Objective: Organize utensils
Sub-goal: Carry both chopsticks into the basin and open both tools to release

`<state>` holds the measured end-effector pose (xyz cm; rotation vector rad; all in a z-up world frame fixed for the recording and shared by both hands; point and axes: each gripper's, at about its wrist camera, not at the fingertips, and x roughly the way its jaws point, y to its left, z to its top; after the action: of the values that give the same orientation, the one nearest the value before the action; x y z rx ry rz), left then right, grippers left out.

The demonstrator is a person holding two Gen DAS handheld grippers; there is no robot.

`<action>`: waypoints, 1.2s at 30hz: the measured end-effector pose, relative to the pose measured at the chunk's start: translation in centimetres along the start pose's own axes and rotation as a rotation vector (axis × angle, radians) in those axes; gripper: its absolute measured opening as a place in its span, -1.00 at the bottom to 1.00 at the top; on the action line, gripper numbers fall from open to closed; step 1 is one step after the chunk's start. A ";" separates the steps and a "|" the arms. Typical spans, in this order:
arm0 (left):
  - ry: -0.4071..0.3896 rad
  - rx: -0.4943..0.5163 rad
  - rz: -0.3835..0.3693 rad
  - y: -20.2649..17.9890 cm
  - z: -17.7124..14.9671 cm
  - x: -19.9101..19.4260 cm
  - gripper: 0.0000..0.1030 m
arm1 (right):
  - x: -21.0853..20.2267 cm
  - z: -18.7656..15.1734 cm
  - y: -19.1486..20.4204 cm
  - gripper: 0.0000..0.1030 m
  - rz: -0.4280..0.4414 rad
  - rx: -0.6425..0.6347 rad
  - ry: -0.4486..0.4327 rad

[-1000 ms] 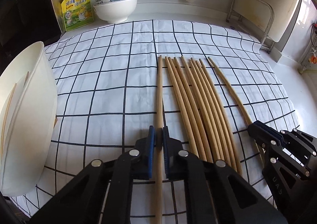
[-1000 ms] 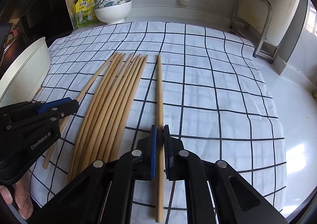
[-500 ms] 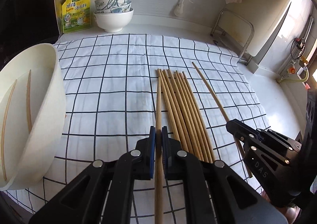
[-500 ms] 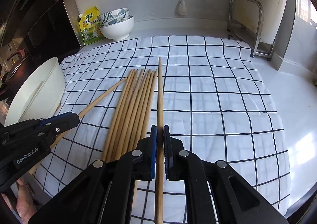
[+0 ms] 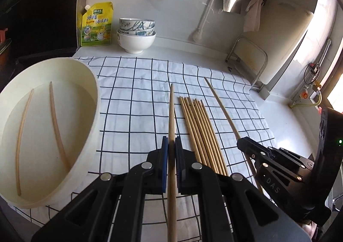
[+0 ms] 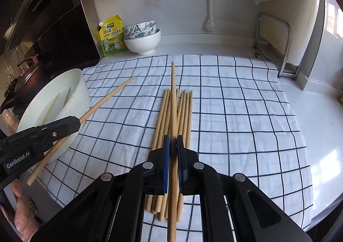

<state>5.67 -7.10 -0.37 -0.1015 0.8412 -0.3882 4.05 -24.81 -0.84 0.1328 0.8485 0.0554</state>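
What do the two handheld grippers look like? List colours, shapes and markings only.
Left gripper: matte black angular linkage arms, silver round rivets, blue pads inside the fingers; its side reads "GenRobot.AI" in white. Right gripper: the same black build, silver rivets and blue pads; its side reads "DAS", and a black housing behind it carries a small green light. No cables or sleeves show.

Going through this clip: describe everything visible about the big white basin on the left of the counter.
The large round cream-white basin looks like smooth plastic, with a tall plain wall and a wide open mouth. It stands upright at the left edge of the black-grid white cloth, its base partly on the cloth. Inside lie two pale wooden chopsticks, apart from each other, lengthwise along the bottom; whether it holds water I cannot tell. Neither gripper touches it; in the right wrist view the left gripper hangs in front of it.
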 end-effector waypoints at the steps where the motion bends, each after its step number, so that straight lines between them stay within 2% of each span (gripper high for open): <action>1: -0.017 -0.005 -0.004 0.4 0.3 -0.8 -0.86 | -0.3 0.4 0.6 -0.87 0.008 -0.006 -0.005; 3: -0.055 -0.014 0.007 1.5 0.9 -2.4 -0.86 | -0.7 1.4 2.3 -0.87 0.024 -0.035 -0.019; 6: -0.105 -0.030 0.065 4.0 1.4 -4.5 -0.86 | -0.8 3.0 5.2 -0.87 0.051 -0.079 -0.042; 12: -0.159 -0.086 0.193 11.2 1.6 -7.2 -0.86 | 1.5 5.1 12.7 -0.87 0.145 -0.173 -0.035; 17: -0.158 -0.146 0.263 17.4 1.3 -7.7 -0.86 | 4.3 6.0 18.8 -0.87 0.222 -0.237 0.007; 22: -0.121 -0.185 0.272 21.0 0.9 -6.6 -0.86 | 7.3 6.4 23.6 -0.87 0.247 -0.294 0.076; 30: -0.071 -0.220 0.263 23.1 0.0 -4.7 -0.86 | 10.9 5.5 26.3 -0.87 0.232 -0.306 0.177; 36: -0.059 -0.245 0.257 23.7 -0.2 -4.2 -0.85 | 11.2 5.3 25.9 -0.87 0.223 -0.301 0.183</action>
<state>9.96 16.40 -3.19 -0.2280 0.8294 -0.0390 15.54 1.51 -2.16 -0.0623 0.9947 0.4080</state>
